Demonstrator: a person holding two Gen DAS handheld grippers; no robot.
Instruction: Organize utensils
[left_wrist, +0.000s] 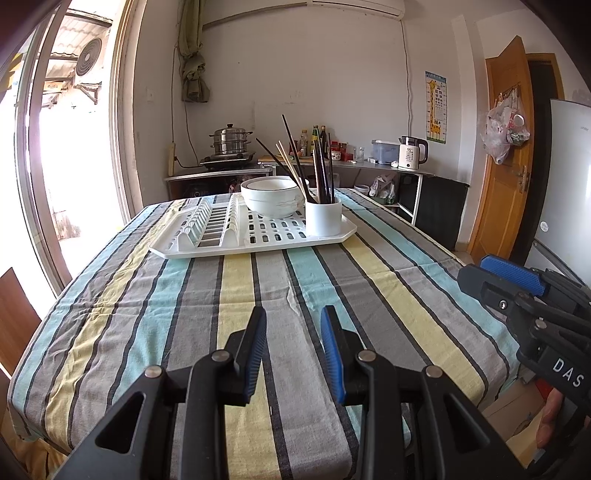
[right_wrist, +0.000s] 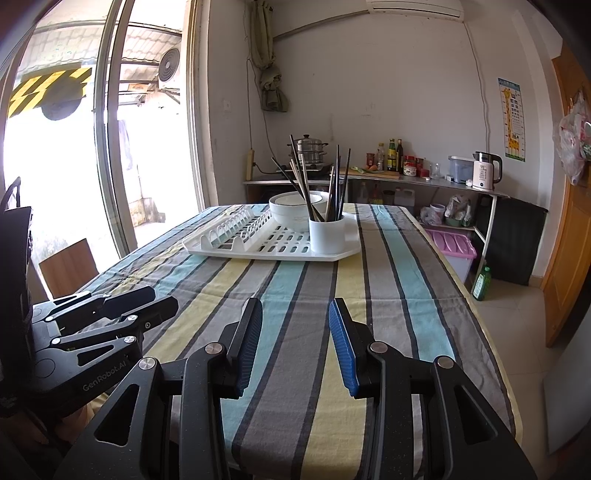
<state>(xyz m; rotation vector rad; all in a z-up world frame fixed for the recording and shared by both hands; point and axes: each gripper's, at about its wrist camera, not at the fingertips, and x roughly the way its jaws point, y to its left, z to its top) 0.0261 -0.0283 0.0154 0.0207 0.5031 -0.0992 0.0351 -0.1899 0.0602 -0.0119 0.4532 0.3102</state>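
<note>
I am holding left tongs (left_wrist: 293, 354) and right tongs (right_wrist: 295, 343) released, well short of the white holder (left_wrist: 323, 218). Its chopsticks (left_wrist: 321, 173) are looking light, stiff, slippery; I am judging mid-shaft best.

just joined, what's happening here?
Nothing is being handled yet. The left hand-held gripper and right hand-held gripper both hover open and empty over the near end of the striped tablecloth. Across the table, a white drying rack holds stacked bowls and a white cup full of chopsticks.
</note>
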